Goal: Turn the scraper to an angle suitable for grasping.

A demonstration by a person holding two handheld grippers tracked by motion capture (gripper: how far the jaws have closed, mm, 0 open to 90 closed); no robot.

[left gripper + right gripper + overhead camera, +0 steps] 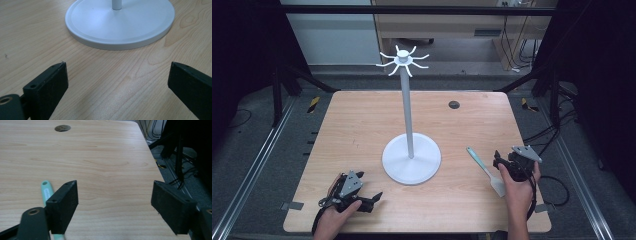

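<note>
A white stand (408, 115) rises from a round base (411, 162) at the table's middle, with several curved hooks (403, 59) on top. A spatula (484, 170) with a teal handle and a white blade lies flat on the table to the right of the base. My left gripper (370, 185) rests near the front left edge, open and empty, pointing at the base (120, 22); in its own view it is seen as the left gripper (117, 67). My right gripper (506, 157) is open just right of the spatula. In its own view the right gripper (115, 187) has the teal handle (46, 191) outside its left jaw.
The wooden table (362, 125) has a dark round hole (454, 104) at the back right, seen as the hole (62, 128) in the right gripper view. Black frame legs and cables (180, 157) stand beyond the table's right edge.
</note>
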